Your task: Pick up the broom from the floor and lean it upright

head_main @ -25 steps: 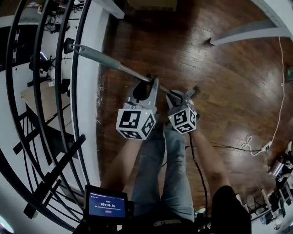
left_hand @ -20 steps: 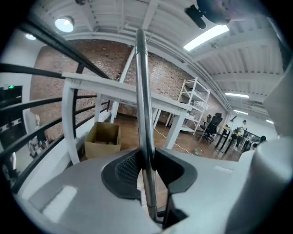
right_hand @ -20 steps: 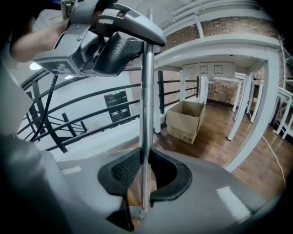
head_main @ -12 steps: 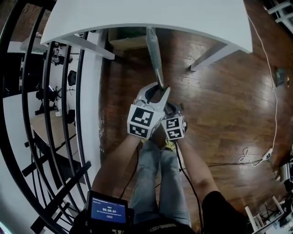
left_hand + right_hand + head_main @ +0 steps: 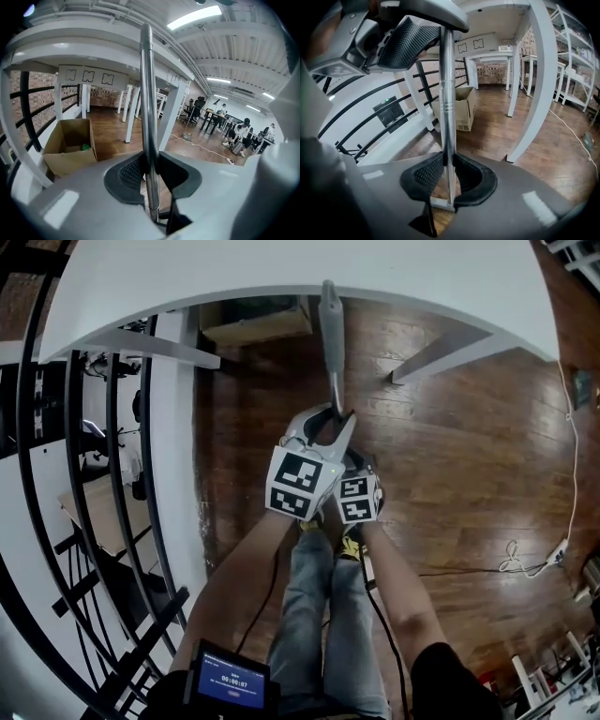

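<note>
Metal broom pole (image 5: 334,362) tight in left gripper (image 5: 150,174), right gripper (image 5: 448,169).

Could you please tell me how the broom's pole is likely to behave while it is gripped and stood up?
The pole looks like smooth polished metal, so it could slip or twist in the grip. It runs straight through the left gripper and right gripper, so it is probably stiff. Long and thin, it would likely tip unsupported.

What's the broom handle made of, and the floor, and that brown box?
The broom handle looks like metal, polished silver, with bright reflections along the tube. The floor is probably wood planks, glossy dark brown, with visible board seams. The box looks like cardboard, matte tan, with open flaps.
</note>
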`<state>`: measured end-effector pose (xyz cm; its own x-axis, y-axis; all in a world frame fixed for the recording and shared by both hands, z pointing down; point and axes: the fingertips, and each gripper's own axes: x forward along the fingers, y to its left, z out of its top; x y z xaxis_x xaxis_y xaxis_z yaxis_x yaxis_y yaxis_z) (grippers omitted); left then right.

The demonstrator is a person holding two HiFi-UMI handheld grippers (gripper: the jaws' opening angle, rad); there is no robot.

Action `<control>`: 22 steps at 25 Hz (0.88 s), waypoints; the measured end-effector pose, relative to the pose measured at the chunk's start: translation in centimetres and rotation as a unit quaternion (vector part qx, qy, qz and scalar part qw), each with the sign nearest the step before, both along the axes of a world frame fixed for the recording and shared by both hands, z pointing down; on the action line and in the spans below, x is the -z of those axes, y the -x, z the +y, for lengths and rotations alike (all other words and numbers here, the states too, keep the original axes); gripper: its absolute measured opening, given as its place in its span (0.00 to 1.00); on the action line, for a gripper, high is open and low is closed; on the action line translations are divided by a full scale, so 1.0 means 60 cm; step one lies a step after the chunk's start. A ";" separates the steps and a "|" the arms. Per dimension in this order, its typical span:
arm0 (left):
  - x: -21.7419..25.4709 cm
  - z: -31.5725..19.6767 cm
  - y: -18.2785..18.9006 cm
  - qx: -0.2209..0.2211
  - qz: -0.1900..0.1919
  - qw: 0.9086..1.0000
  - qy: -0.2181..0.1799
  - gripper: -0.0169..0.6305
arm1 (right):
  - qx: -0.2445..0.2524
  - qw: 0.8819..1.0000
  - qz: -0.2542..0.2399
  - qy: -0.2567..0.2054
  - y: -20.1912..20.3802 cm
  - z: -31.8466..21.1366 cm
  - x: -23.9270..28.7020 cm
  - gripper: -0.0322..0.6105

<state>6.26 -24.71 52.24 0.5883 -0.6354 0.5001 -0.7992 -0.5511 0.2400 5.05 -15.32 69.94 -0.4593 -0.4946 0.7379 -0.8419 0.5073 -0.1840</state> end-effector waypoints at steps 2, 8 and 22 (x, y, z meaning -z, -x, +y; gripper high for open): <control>-0.009 -0.006 -0.005 -0.005 0.001 1.000 -0.001 0.18 | -0.009 1.000 0.005 0.008 -0.002 -0.006 -0.011 0.17; -0.029 -0.016 -0.018 -0.016 0.003 1.000 0.002 0.18 | -0.026 0.999 0.011 0.022 -0.015 -0.019 -0.033 0.18; -0.037 -0.032 -0.035 -0.025 -0.003 1.000 -0.004 0.22 | -0.034 0.999 0.033 0.021 -0.044 -0.037 -0.050 0.18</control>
